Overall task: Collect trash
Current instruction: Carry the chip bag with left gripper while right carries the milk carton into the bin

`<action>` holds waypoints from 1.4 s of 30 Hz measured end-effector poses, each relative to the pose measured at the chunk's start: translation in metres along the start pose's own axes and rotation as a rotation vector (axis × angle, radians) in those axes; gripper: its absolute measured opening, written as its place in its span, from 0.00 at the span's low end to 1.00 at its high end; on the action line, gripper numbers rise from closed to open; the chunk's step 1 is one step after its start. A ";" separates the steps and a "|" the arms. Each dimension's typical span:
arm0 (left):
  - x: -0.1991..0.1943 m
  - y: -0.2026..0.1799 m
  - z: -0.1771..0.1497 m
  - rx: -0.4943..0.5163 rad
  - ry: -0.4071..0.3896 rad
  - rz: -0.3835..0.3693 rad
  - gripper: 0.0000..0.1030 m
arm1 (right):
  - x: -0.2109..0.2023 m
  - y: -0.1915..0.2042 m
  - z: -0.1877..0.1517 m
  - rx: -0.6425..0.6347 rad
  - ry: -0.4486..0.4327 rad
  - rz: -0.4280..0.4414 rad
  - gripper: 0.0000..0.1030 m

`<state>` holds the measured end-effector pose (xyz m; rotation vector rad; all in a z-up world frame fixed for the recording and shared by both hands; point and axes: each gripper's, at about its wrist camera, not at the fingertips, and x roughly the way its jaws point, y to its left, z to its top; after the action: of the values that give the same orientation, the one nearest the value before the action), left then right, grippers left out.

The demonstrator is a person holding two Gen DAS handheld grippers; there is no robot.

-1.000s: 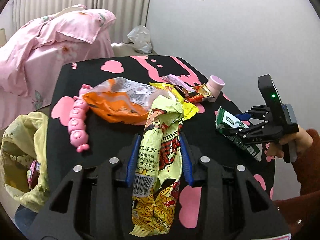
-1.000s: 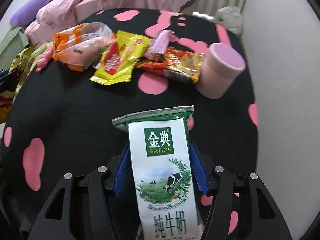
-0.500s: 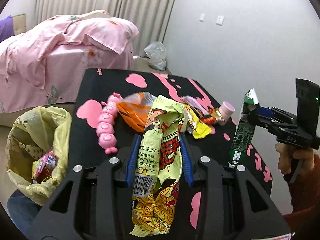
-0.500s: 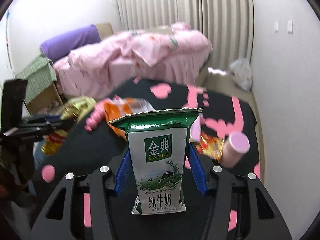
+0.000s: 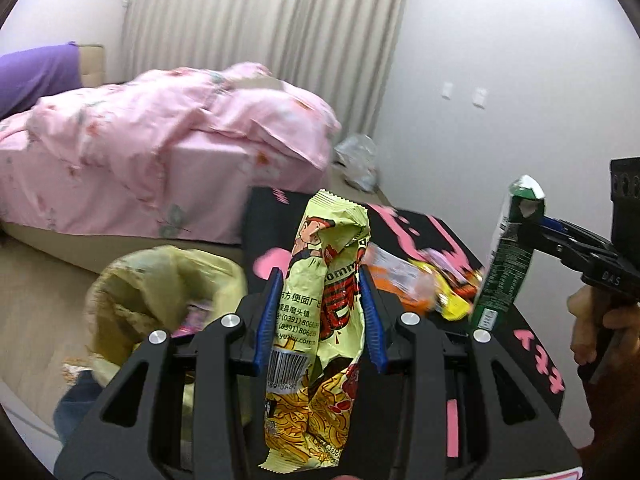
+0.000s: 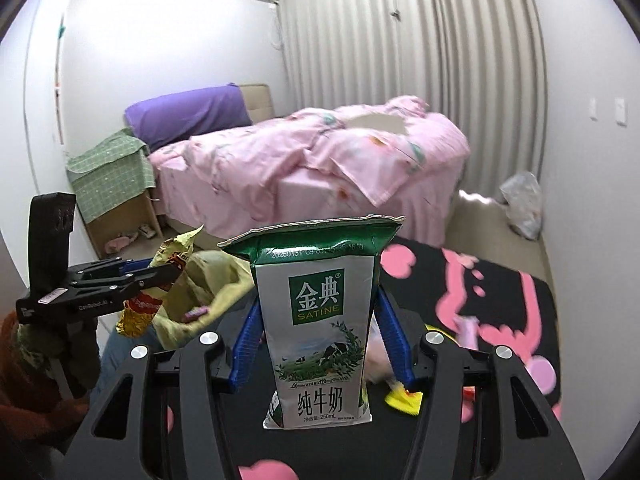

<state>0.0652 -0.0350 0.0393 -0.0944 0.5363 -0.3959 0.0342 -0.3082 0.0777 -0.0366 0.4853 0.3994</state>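
My left gripper is shut on a yellow-green noodle snack wrapper, held up above the table's left edge. The same gripper and wrapper show at the left of the right wrist view. My right gripper is shut on a green and white milk carton, held upright in the air. That carton shows at the right of the left wrist view. A yellow trash bag stands open on the floor left of the table, with wrappers inside; it also shows in the right wrist view.
A black table with pink spots holds an orange bag and several small wrappers. A bed with a pink quilt stands behind. A white plastic bag lies by the wall. A green-covered box stands beside the bed.
Both grippers have risen and tilted up, so the views show more room and less table. The left gripper has swung left toward the trash bag. Both keep their hold.
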 end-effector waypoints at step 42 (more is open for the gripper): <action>0.055 0.189 -0.027 -0.340 -0.034 0.215 0.39 | 0.259 0.109 0.027 0.064 0.161 0.407 0.51</action>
<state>0.1590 0.1178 -0.0464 -0.3673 0.5698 -0.0903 0.2143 -0.1092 -0.0111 0.0938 0.6667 0.7831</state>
